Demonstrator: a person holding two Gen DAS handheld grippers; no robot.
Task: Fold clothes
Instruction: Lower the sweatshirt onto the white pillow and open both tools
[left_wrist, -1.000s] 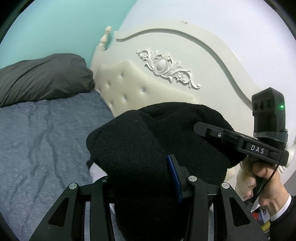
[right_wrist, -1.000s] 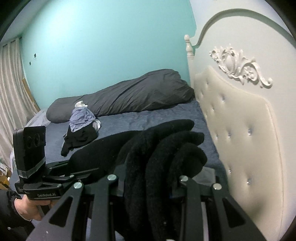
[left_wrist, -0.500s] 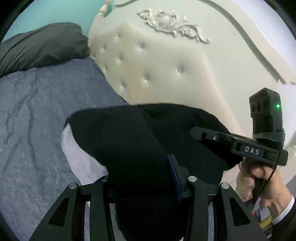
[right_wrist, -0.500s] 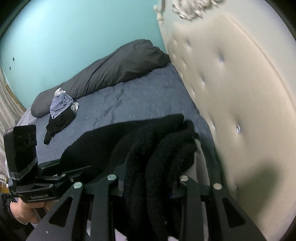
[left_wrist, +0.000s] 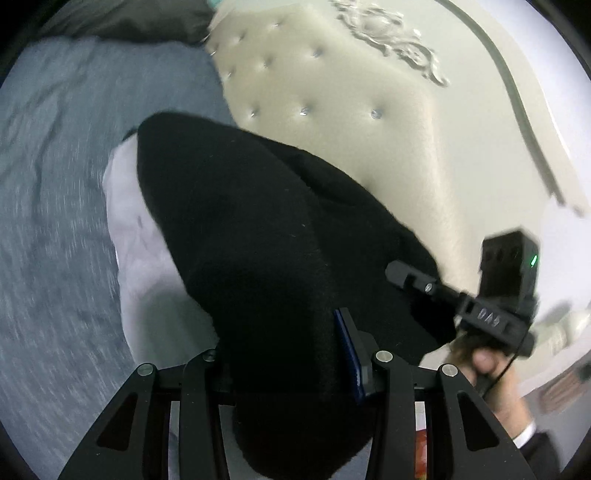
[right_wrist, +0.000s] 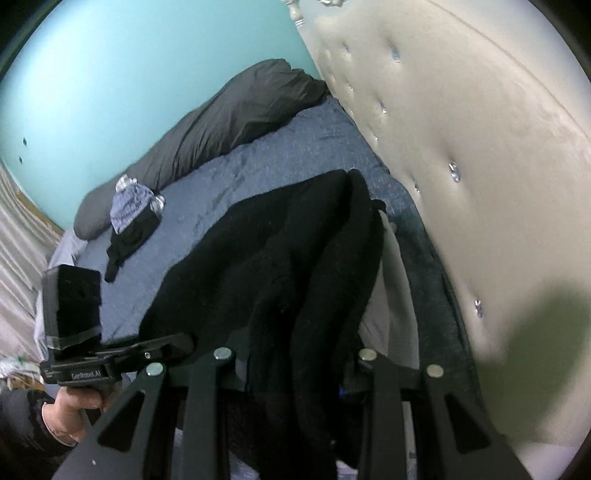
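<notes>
While both grippers hang over the bed near its headboard, each is clamped on a thick fold of the same black fleece garment. The left gripper has the bunched fabric squeezed between its jaws, a blue pad edge showing against the cloth. The right gripper likewise pinches several stacked black folds between its jaws. The garment stretches between the two, draped low over the blue-grey bedsheet and over a pale grey cloth lying flat on the sheet just beside the cream tufted headboard. Whether the garment's far end already rests on that pale cloth cannot be told. No bin or basket shows; the bed alone bears things. Farther off on the sheet lies a small heap of clothes, blue striped on top of black, near a long dark grey pillow against the turquoise wall.
</notes>
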